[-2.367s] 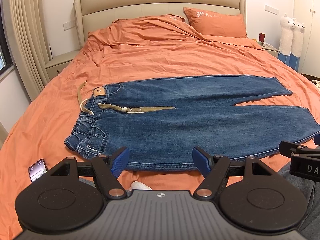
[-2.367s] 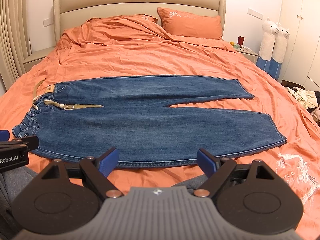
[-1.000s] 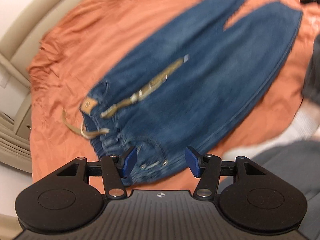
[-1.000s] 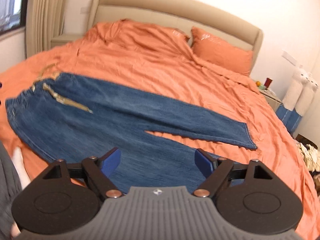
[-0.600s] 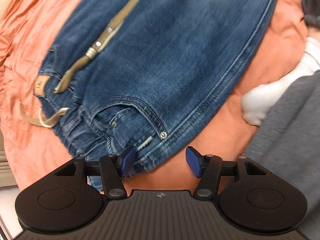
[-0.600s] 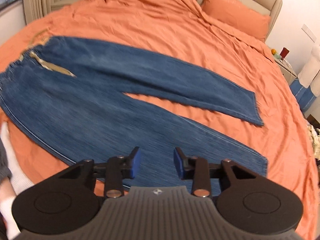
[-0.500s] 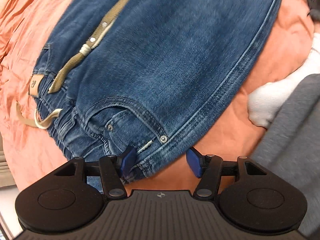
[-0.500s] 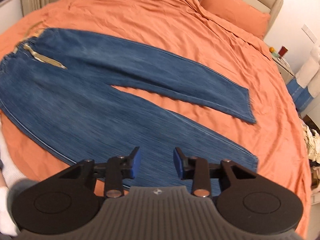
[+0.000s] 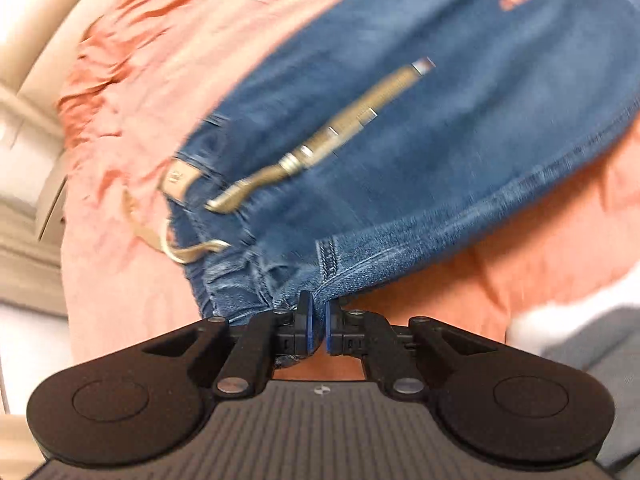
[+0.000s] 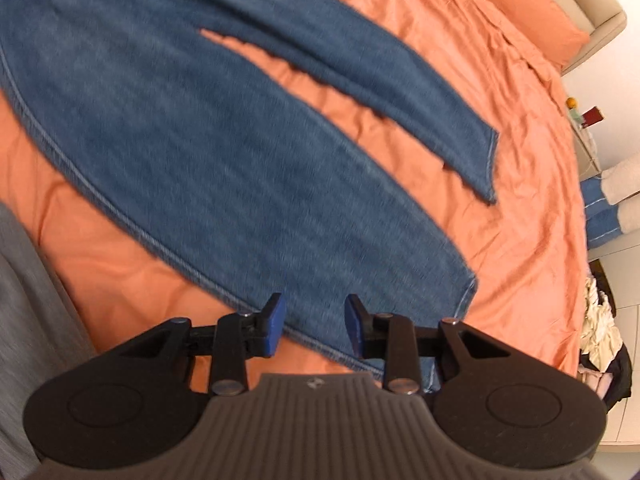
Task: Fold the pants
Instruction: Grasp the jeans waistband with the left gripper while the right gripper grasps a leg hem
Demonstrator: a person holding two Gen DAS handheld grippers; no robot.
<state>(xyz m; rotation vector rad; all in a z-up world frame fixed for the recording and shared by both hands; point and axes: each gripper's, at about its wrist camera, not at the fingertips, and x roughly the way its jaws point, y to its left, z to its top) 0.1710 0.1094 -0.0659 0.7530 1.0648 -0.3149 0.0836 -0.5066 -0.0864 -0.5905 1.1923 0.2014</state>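
Note:
Blue jeans (image 9: 420,152) lie spread on the orange bed, with a tan drawstring (image 9: 332,136) across the waist. My left gripper (image 9: 317,320) is shut on the near corner of the waistband, which bunches up at the pads. In the right wrist view the jeans (image 10: 208,136) show both legs apart, the far leg (image 10: 400,92) angled away. My right gripper (image 10: 314,324) is open over the near leg's side seam, close to the hem (image 10: 466,292).
The orange bedsheet (image 10: 500,92) surrounds the jeans, with a pillow (image 10: 532,12) and headboard at the far end. A nightstand with small items (image 10: 584,116) and a clothes pile (image 10: 600,328) sit at the right. Grey trousers of the person (image 10: 24,288) are at the left.
My left gripper has closed on the waistband corner and lifted it a little. My right gripper has dropped lower toward the near leg's hem end, still open.

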